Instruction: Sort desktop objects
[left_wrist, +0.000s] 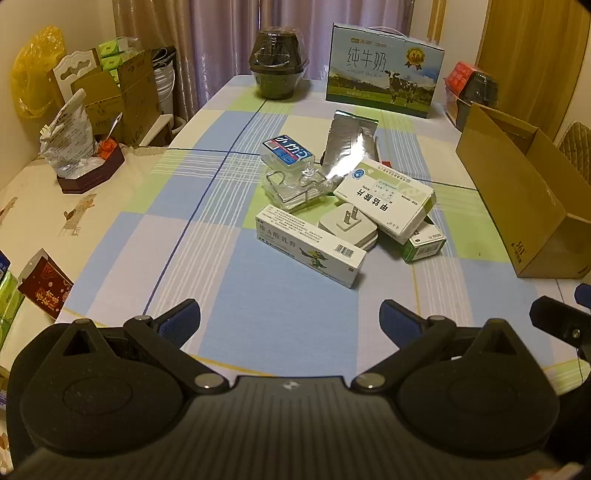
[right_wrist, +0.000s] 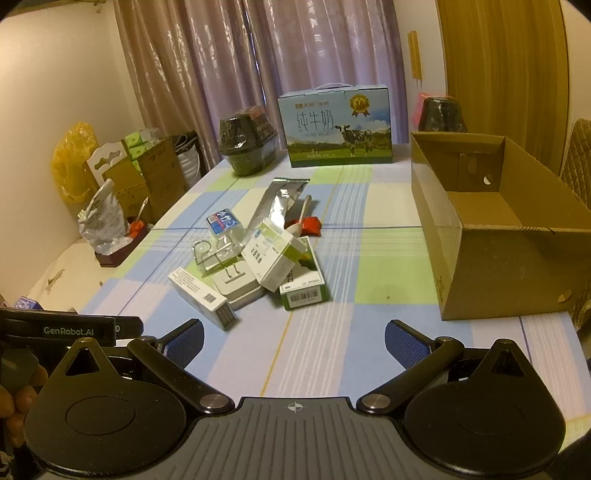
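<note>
A pile of small objects lies mid-table: a long white ointment box (left_wrist: 310, 251) (right_wrist: 201, 293), a white plug adapter (left_wrist: 349, 227) (right_wrist: 236, 286), a white-green medicine box (left_wrist: 386, 201) (right_wrist: 271, 258), a green box (right_wrist: 303, 284), a silver foil pouch (left_wrist: 347, 149) (right_wrist: 277, 201), a clear blue-labelled pack (left_wrist: 288, 155) (right_wrist: 223, 221), a wire holder (left_wrist: 291, 186), a spoon (right_wrist: 301, 219) and a red packet (right_wrist: 312, 225). An open cardboard box (left_wrist: 517, 192) (right_wrist: 487, 229) stands to the right. My left gripper (left_wrist: 290, 319) and right gripper (right_wrist: 293, 341) hover open and empty short of the pile.
At the table's far end stand a milk carton case (left_wrist: 384, 70) (right_wrist: 336, 125) and a dark wrapped bowl (left_wrist: 279, 64) (right_wrist: 247, 140). A side surface at left holds a foil bag (left_wrist: 70, 140), cartons and a yellow bag. Fingers of a hand (right_wrist: 14, 410) show at lower left.
</note>
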